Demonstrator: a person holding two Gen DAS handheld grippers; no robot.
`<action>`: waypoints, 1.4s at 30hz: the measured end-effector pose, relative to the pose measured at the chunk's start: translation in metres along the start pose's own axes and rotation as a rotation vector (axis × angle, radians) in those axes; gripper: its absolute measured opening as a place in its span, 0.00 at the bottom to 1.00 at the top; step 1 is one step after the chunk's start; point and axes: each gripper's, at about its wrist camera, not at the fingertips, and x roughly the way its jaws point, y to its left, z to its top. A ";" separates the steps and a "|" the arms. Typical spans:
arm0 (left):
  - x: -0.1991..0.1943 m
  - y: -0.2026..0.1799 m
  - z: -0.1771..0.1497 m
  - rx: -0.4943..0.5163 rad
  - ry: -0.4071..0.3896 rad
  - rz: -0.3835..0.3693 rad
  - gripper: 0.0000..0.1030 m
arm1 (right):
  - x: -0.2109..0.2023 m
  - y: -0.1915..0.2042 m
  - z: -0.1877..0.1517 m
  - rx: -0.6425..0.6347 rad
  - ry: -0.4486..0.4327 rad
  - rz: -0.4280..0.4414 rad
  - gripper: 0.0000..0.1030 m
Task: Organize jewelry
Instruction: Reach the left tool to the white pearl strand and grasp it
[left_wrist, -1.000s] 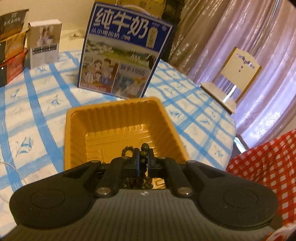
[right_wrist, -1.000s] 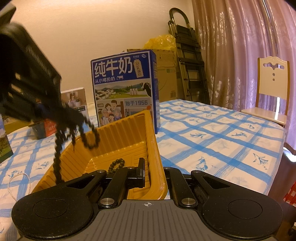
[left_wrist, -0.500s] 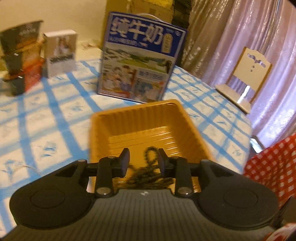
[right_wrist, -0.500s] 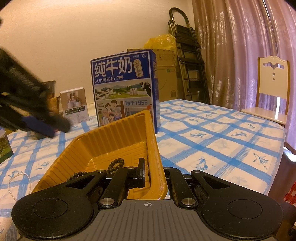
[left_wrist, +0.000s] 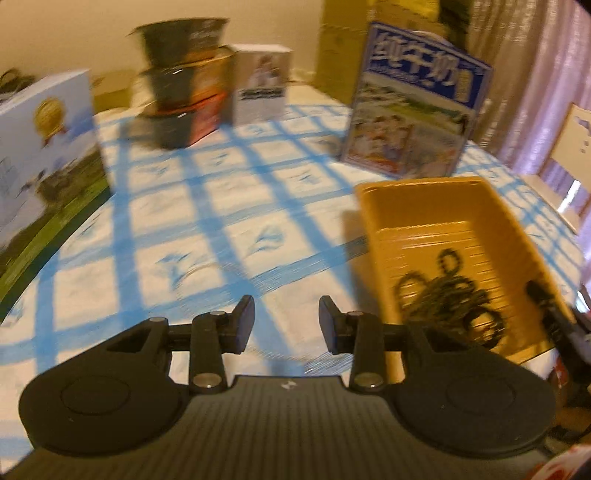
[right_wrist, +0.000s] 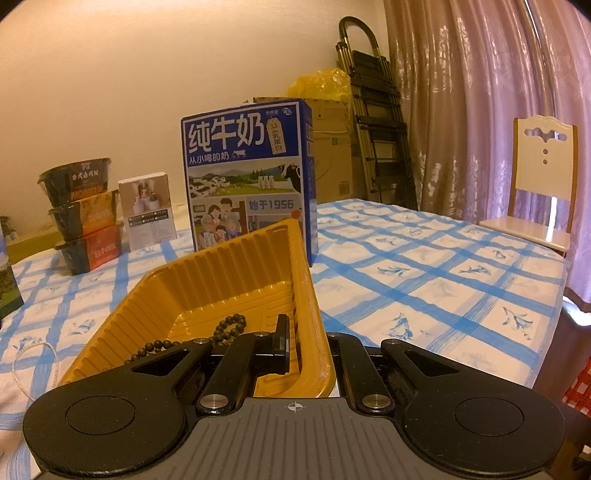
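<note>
A second ago my left tongs (left_wrist: 286, 321) were pinched on the dark wooden bead strand (left_wrist: 448, 295) over the ribbed orange plastic tray (left_wrist: 432, 203). Now their jaws have just been opening, nothing lies between them, and they hang over the blue-and-white checked cloth of the desk (left_wrist: 236, 206), with the tray off to the right. The beads lie heaped in a dark tangle on the tray's floor, a strand that dangled above it a second ago. My right tongs (right_wrist: 308, 350) have not shifted: they are clenched on the tray's near corner wall, one finger (right_wrist: 280, 341) inside it, the other hidden behind the rim. The left view is smeared with motion, so single beads cannot be told apart there. In the right view my own tongs cover most of the heap. A thin white loop of string (right_wrist: 35, 360) lies on the cloth beside the tray.
</note>
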 end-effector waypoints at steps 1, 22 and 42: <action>0.000 0.005 -0.004 -0.009 0.005 0.010 0.33 | 0.000 -0.001 0.000 -0.002 0.000 -0.001 0.07; 0.021 0.041 -0.044 -0.066 0.047 0.126 0.33 | 0.002 -0.001 -0.001 -0.017 0.008 -0.018 0.07; 0.077 0.059 -0.018 -0.101 0.029 0.182 0.33 | 0.002 -0.001 -0.001 -0.017 0.009 -0.018 0.06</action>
